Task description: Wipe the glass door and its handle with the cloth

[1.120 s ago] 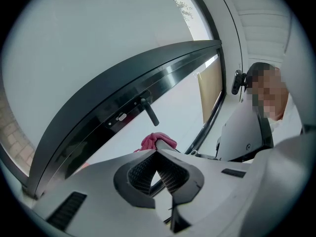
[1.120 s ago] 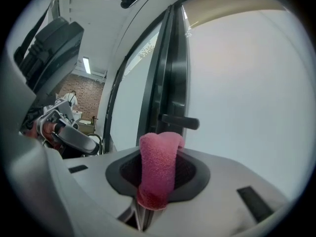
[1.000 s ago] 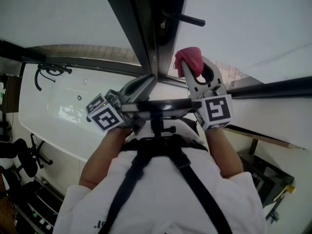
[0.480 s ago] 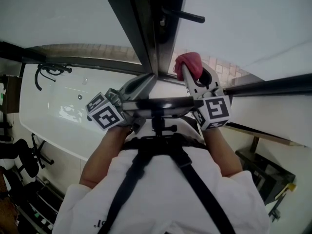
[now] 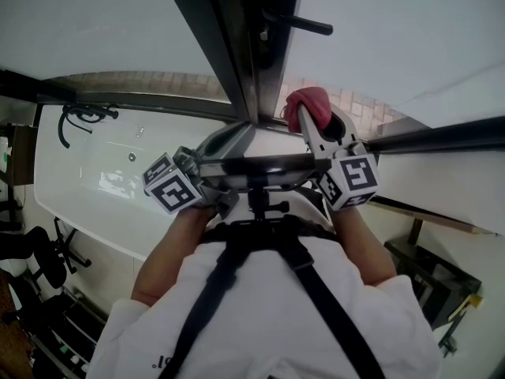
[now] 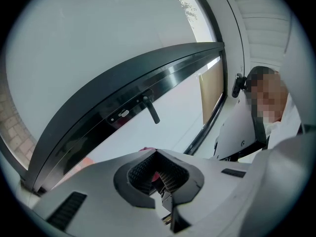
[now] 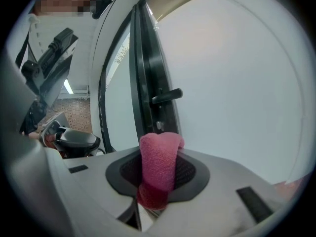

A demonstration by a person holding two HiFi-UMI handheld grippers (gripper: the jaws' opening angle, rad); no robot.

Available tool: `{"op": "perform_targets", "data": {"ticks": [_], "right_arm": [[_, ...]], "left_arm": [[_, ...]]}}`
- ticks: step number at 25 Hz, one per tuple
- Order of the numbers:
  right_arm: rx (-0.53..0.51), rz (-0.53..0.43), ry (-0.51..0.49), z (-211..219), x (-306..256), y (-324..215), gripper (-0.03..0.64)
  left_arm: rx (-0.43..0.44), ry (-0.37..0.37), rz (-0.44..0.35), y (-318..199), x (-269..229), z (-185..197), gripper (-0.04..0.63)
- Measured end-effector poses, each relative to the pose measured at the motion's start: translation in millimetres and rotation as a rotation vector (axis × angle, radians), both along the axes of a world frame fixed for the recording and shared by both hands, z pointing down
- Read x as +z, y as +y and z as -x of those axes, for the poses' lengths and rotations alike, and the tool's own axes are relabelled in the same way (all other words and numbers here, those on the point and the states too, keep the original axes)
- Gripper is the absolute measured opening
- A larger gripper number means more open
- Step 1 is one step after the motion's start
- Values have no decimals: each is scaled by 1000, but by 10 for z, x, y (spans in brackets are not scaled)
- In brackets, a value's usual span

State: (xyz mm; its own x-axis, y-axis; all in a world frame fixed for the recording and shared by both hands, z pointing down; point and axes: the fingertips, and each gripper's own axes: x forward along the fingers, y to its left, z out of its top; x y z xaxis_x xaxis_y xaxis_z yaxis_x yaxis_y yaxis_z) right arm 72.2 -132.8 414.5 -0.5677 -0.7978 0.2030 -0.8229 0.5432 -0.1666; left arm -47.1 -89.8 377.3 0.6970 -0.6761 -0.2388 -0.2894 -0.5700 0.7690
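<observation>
Your right hand-held gripper (image 5: 314,115) pinches the pink cloth (image 5: 308,103) near the glass door (image 5: 394,38), below its handle (image 5: 298,25), slightly lower than a second ago. Left hand-held gripper (image 5: 237,133): jaws pressed together, empty, barely shifted.

A white tub (image 5: 79,184) lies to the left below, with a dark tap fitting (image 5: 77,118) at its far rim. Black chairs (image 5: 38,260) crowd the lower left corner. A dark metal stand (image 5: 430,284) sits against the pale surface at lower right. Soft, even daylight washes over everything without hard shadows, and small patterned paving (image 5: 359,105) shows outside beyond the dark framing.
</observation>
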Motion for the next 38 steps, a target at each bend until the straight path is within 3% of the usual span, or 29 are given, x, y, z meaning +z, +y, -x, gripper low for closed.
{"op": "perform_targets", "data": {"ticks": [16, 38], "right_arm": [[-43, -6, 108, 86, 125, 61, 103], [-57, 14, 107, 107, 175, 47, 101]], "left_arm": [[15, -50, 22, 27, 95, -27, -8], [23, -22, 26, -1, 92, -27, -8]]}}
